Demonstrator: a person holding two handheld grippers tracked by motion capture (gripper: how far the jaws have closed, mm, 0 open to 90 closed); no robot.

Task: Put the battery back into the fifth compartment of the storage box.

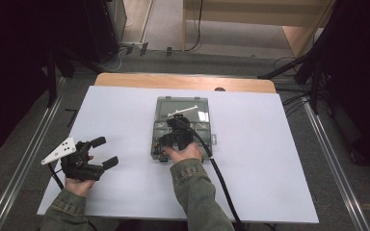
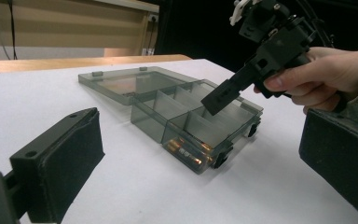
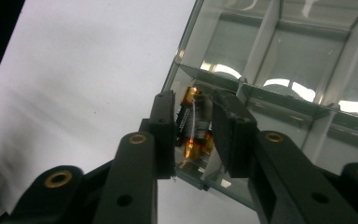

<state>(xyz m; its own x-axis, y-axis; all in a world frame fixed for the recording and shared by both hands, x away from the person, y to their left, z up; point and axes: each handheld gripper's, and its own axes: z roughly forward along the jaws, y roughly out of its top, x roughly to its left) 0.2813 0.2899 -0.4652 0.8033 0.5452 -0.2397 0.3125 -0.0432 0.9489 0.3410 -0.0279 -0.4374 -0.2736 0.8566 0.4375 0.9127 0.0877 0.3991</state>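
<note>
While the right gripper (image 3: 193, 128) dips into the organizer box (image 1: 182, 126), its jaws are clamped on a battery (image 3: 193, 122) in the corner compartment directly ahead; lift-out remains. Beyond it, other compartments look empty. Left gripper (image 1: 105, 152) rests apart, jaws spread.

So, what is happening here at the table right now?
A person works over a grey transparent compartment box that lies open on the white table. The right claw reaches down into a corner compartment, its jaws close on either side of a battery with copper-coloured ends; whether they already grip it is hard to tell. More batteries lie in that same compartment. The left claw rests open on the table beside the box, holding nothing.
</note>
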